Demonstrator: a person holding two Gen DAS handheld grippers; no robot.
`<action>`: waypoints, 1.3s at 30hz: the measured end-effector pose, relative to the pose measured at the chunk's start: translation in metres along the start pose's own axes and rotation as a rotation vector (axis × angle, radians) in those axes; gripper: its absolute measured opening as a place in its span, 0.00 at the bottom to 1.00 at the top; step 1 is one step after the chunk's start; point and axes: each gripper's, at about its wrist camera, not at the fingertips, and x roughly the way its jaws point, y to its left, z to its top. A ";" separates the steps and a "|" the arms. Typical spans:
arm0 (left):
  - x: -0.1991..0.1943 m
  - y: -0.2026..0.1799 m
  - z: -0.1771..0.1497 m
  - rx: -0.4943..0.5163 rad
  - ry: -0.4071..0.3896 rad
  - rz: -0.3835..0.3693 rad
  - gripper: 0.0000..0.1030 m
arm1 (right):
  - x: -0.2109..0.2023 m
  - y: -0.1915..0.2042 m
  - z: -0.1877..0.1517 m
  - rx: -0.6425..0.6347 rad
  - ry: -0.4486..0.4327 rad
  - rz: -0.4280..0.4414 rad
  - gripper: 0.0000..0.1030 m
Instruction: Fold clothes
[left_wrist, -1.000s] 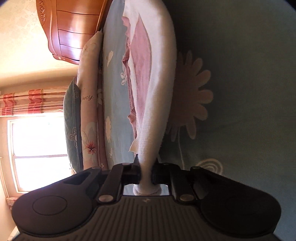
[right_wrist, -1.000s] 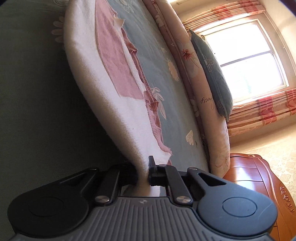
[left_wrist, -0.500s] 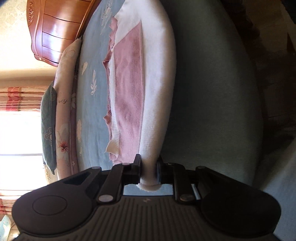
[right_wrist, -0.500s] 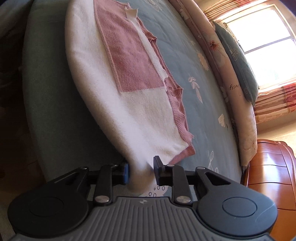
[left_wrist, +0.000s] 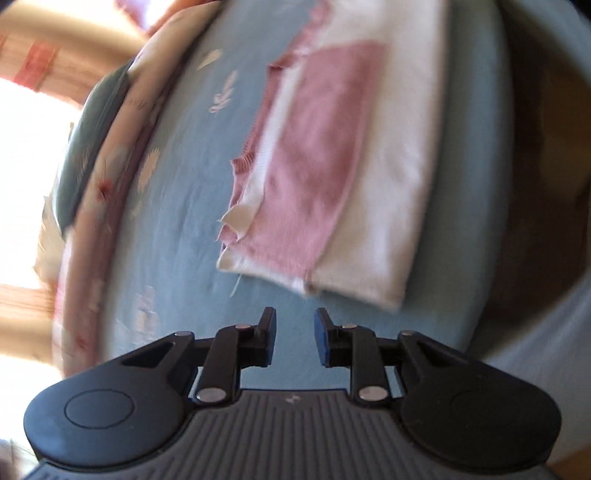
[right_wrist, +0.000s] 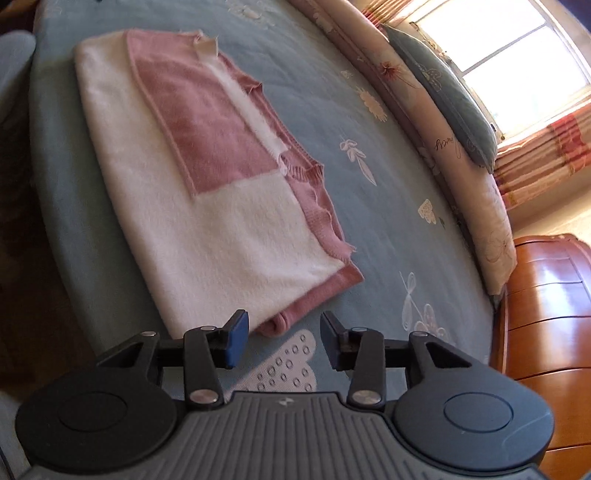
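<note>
While both claws hang over the blue bedspread (right_wrist: 388, 229), the folded pink-and-white sweater (right_wrist: 207, 206) lies flat on it, released. The left claw (left_wrist: 294, 336) has just been opening; its jaws stand parted with nothing between them, and in its view the sweater (left_wrist: 332, 177) lies just beyond the fingertips, its near folded edge a little to the right. The right claw (right_wrist: 284, 339) has just been opening too, spread wider, also empty; the sweater's near corner sits just beyond its left finger, and whether it touches the pad I cannot tell. In the right view the sweater shows a white panel near, a pink patch farther, and a pink ribbed hem along its right side. A long floral bolster (right_wrist: 443, 122) runs along the far right edge of the bed with a grey-green pillow (right_wrist: 447, 92) behind it. A bright window (right_wrist: 517, 48) with striped curtains (right_wrist: 546, 147) stands beyond, and a glossy wooden footboard or chest (right_wrist: 546, 325) sits at near right. The left view is motion-blurred.
</note>
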 end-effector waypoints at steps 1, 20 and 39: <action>0.004 0.011 0.010 -0.094 -0.024 -0.063 0.32 | 0.005 -0.002 0.006 0.036 -0.014 0.027 0.45; 0.166 0.089 0.014 -0.906 -0.128 -0.246 0.72 | 0.152 -0.069 -0.002 0.846 -0.104 0.185 0.59; 0.177 0.103 0.009 -1.093 -0.133 -0.157 0.74 | 0.155 -0.074 -0.006 1.036 -0.172 0.137 0.71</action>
